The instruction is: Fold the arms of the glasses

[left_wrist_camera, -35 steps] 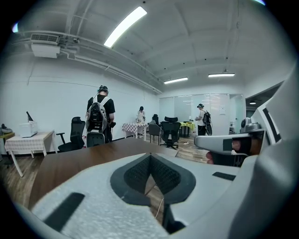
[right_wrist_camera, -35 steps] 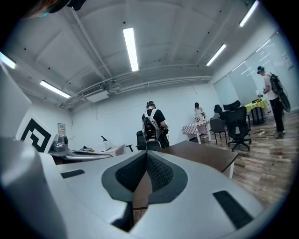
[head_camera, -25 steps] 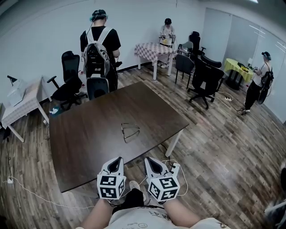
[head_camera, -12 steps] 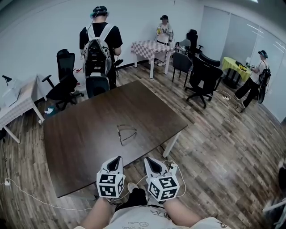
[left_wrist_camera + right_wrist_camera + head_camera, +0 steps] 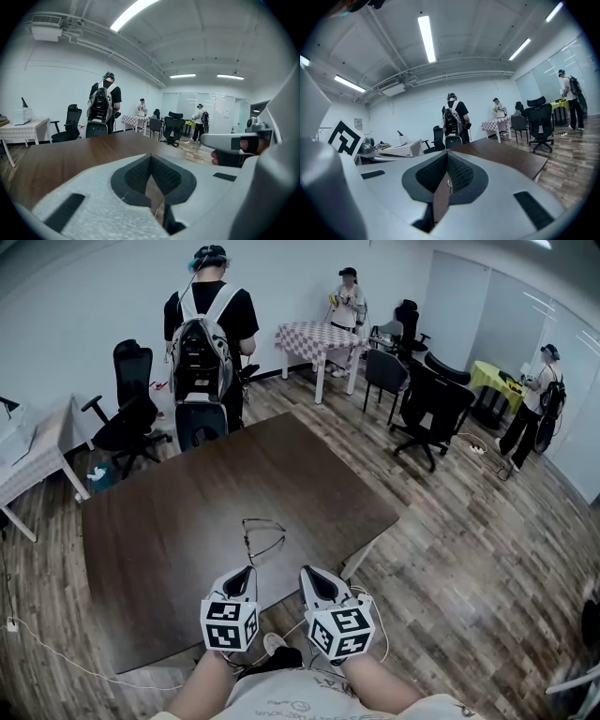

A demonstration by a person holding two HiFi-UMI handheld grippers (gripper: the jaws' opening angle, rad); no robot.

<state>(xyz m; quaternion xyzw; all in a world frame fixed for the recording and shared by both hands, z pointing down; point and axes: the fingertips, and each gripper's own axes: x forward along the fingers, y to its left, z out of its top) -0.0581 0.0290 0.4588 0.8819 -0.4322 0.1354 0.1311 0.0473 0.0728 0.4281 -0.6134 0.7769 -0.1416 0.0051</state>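
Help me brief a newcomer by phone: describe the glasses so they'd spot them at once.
Find the large dark brown wooden table in the middle of the room. Toward its near edge, on the bare top, lie thin dark wire-framed glasses. They are the only thing on that table, flat and slight against the wood.

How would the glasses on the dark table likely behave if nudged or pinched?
The glasses look thin-framed, probably light; a nudge would likely slide them over the smooth table rather than tip them. Arms spread, lying flat, they shouldn't roll. The slender frame may flex or slip under a hard pinch.
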